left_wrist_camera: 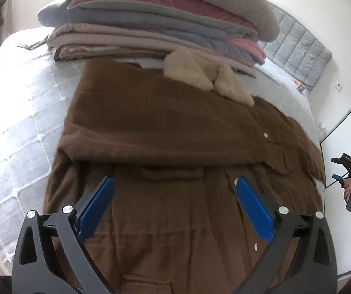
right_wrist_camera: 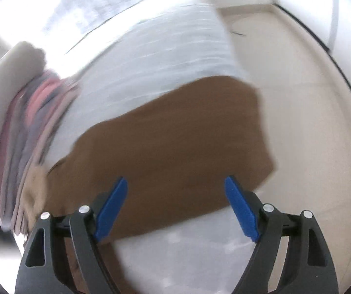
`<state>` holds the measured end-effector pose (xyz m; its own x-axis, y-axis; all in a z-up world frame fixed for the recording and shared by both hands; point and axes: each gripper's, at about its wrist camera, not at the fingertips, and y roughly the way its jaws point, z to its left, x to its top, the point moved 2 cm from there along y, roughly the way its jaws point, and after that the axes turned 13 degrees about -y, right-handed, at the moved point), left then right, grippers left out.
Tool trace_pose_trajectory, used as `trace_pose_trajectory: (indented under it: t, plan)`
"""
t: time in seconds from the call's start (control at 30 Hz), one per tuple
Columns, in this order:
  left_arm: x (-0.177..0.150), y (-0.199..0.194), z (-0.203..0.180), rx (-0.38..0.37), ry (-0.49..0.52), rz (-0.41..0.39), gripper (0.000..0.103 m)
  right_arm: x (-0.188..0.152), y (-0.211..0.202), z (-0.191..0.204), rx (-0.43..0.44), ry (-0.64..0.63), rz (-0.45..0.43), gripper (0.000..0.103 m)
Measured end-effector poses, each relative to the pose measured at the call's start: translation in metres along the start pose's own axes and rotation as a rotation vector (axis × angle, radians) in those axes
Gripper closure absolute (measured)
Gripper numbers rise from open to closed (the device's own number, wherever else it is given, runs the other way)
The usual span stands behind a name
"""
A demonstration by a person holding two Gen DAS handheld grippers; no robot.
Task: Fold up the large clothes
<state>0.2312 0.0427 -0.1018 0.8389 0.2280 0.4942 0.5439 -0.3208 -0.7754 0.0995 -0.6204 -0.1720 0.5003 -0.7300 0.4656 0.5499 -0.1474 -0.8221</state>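
Observation:
A large brown coat [left_wrist_camera: 165,132] with a cream fur collar [left_wrist_camera: 207,78] lies on the bed, one part folded over its middle. My left gripper [left_wrist_camera: 174,181] is open and empty just above the coat's lower half. My right gripper [right_wrist_camera: 175,181] is open and empty, hovering over the coat [right_wrist_camera: 170,147] in a blurred view. It also shows at the right edge of the left wrist view [left_wrist_camera: 346,169], held in a hand beside the bed.
A tall stack of folded blankets [left_wrist_camera: 156,22] stands on the bed behind the collar. The grey quilted bedspread [left_wrist_camera: 18,127] extends left. A grey padded headboard [left_wrist_camera: 298,49] is at the back right. Pale floor [right_wrist_camera: 310,122] lies right of the bed.

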Motion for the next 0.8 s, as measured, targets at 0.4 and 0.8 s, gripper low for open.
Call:
trace_pose_trajectory:
  t: [0.4, 0.8]
  plan:
    - [-0.009, 0.024, 0.007, -0.007, -0.023, 0.023, 0.007, -0.028, 0.04, -0.087, 0.203, 0.426, -0.003, 0.025]
    - [0.005, 0.017, 0.017, -0.009, -0.048, -0.001, 0.007, -0.029, 0.016, -0.077, 0.189, 0.464, -0.248, 0.092]
